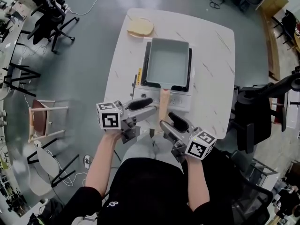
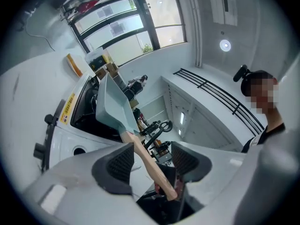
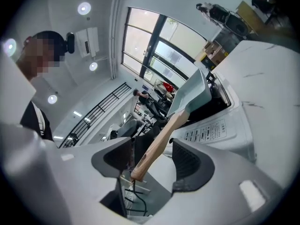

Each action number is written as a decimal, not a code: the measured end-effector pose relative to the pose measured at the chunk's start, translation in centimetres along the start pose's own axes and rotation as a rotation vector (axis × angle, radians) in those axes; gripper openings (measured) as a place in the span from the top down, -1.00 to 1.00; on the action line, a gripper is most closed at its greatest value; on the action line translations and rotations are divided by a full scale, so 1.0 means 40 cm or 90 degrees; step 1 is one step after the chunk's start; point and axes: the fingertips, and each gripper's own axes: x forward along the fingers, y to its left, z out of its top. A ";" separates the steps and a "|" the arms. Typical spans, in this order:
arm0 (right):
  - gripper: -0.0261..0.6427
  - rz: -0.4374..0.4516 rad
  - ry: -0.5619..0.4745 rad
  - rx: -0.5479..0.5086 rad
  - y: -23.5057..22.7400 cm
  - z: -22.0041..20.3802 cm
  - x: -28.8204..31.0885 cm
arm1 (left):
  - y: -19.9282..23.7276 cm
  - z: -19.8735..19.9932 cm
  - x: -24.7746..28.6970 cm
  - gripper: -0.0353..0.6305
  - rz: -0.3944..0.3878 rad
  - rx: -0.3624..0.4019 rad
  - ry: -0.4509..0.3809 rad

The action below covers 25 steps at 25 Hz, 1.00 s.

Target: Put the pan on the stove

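Note:
A pale grey-green square pan sits flat on the white single-burner stove, with its wooden handle pointing toward me past the stove's front. My left gripper is at the handle's left and my right gripper is near its tip; both stand open. In the left gripper view the handle runs between the spread pads of the gripper up to the pan. The right gripper view shows the handle loose inside the gripper, with gaps on both sides.
The stove stands near the front of a white marble table. A round wooden board lies at the table's far left corner. A wooden chair stands to the left, and a black office chair stands close on the right.

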 end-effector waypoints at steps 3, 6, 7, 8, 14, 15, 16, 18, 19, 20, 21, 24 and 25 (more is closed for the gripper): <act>0.14 -0.042 -0.037 -0.041 -0.004 0.033 -0.008 | -0.022 0.020 -0.021 0.16 0.013 0.016 -0.026; 0.23 -0.087 -0.068 -0.090 0.004 0.056 -0.017 | -0.047 0.026 -0.040 0.16 0.030 0.036 -0.043; 0.32 -0.101 -0.076 -0.107 0.009 0.063 -0.019 | -0.055 0.028 -0.045 0.16 0.036 0.051 -0.046; 0.36 -0.114 -0.083 -0.123 0.016 0.070 -0.021 | -0.062 0.032 -0.050 0.16 0.042 0.068 -0.050; 0.59 -0.157 -0.119 -0.189 0.054 0.106 -0.028 | -0.119 0.062 -0.066 0.33 0.076 0.180 -0.077; 0.61 -0.161 -0.125 -0.197 0.061 0.112 -0.029 | -0.124 0.064 -0.067 0.34 0.090 0.205 -0.076; 0.64 -0.165 -0.131 -0.206 0.068 0.119 -0.029 | -0.127 0.067 -0.069 0.36 0.109 0.232 -0.075; 0.69 -0.174 -0.144 -0.226 0.081 0.134 -0.027 | -0.131 0.078 -0.076 0.47 0.148 0.281 -0.082; 0.73 -0.179 -0.150 -0.237 0.088 0.143 -0.026 | -0.135 0.085 -0.079 0.53 0.162 0.299 -0.088; 0.76 -0.184 -0.155 -0.249 0.094 0.152 -0.026 | -0.140 0.092 -0.081 0.58 0.172 0.312 -0.095; 0.79 -0.191 -0.161 -0.261 0.100 0.161 -0.026 | -0.145 0.099 -0.082 0.60 0.180 0.323 -0.102; 0.93 -0.215 -0.176 -0.293 0.113 0.185 -0.028 | -0.154 0.122 -0.092 0.65 0.225 0.353 -0.132; 0.96 -0.220 -0.180 -0.301 0.116 0.191 -0.027 | -0.156 0.132 -0.097 0.71 0.247 0.367 -0.145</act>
